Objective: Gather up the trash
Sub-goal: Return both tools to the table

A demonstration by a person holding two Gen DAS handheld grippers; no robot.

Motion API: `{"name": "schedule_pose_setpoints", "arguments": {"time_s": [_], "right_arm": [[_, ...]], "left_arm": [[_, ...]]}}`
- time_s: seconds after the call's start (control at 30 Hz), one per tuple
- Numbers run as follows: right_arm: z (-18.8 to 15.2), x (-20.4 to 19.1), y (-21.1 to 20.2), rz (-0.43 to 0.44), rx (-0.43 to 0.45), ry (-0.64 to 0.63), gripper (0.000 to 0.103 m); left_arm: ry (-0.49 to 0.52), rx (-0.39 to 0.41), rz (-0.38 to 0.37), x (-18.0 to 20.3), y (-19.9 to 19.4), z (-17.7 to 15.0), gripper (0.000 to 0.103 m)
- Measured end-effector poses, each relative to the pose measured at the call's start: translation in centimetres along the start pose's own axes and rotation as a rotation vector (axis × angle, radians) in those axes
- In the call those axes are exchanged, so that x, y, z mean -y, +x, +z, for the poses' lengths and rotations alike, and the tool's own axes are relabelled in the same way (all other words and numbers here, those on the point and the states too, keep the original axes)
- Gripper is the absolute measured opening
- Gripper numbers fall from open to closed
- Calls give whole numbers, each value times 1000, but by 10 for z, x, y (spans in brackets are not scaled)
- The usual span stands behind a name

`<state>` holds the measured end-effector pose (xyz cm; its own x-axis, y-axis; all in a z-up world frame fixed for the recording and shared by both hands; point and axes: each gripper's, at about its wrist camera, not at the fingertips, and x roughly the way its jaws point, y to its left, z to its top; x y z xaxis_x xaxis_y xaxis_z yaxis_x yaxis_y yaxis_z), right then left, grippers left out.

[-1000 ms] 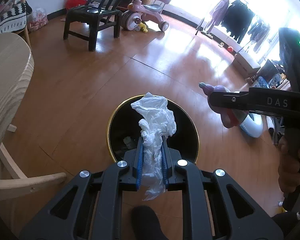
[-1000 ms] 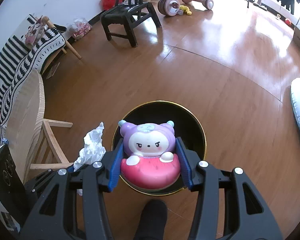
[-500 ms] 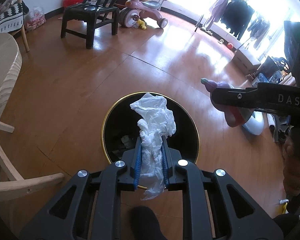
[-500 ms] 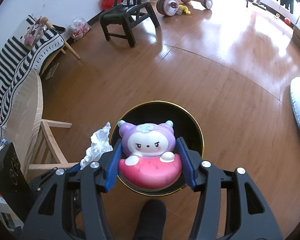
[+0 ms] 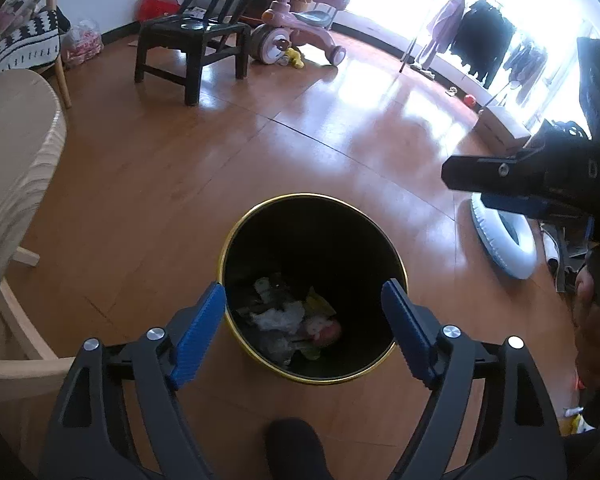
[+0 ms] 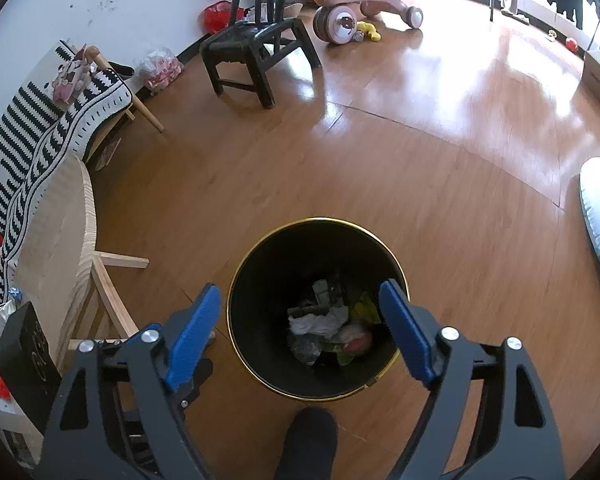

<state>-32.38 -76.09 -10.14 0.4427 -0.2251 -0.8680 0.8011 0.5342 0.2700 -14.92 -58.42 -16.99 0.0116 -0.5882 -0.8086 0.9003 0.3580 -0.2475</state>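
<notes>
A black bin with a gold rim (image 5: pixel 229 246) (image 6: pixel 236 280) stands on the wooden floor right below both grippers. My left gripper (image 5: pixel 302 290) hangs over its mouth; its jaws are opening, with nothing between them. A crumpled white tissue (image 5: pixel 278 318) (image 6: pixel 318 322) lies on the trash at the bottom. My right gripper (image 6: pixel 300 289) is over the bin too, jaws opening and bare. The pink and purple toy figure (image 6: pixel 356 340) (image 5: pixel 326 330) lies in the bin beside the tissue. One of the right gripper's fingers (image 5: pixel 484 174) shows at the right of the left wrist view.
A light wooden table (image 6: pixel 56 236) and its legs stand left of the bin. Farther back are a black chair (image 6: pixel 252 52) and a pink ride-on toy (image 6: pixel 360 4). A white inflatable ring (image 6: pixel 598 224) lies to the right. A dark shoe tip (image 6: pixel 308 436) is just before the bin.
Both grippers have opened wide. The white tissue dropped out of the left one and the toy figure out of the right one; both now lie in the bin.
</notes>
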Motion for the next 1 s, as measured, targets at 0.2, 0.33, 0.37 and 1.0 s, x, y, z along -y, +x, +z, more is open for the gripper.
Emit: {"name": "schedule_pose_setpoints", "arguments": {"time_s": [0.2, 0.33, 0.37, 1.0], "right_arm": [[-1, -31, -8, 3, 23, -44, 85], [-2, -73, -20, 0, 70, -126, 91], [-3, -86, -24, 3, 85, -147, 92], [-81, -392, -34, 299, 109, -568, 94]], "left_arm": [[1, 30, 35, -13, -28, -1, 87], [-9, 91, 81, -33, -69, -3, 92], [-14, 103, 97, -40, -81, -4, 92], [-292, 272, 572, -250, -325, -117, 93]]}}
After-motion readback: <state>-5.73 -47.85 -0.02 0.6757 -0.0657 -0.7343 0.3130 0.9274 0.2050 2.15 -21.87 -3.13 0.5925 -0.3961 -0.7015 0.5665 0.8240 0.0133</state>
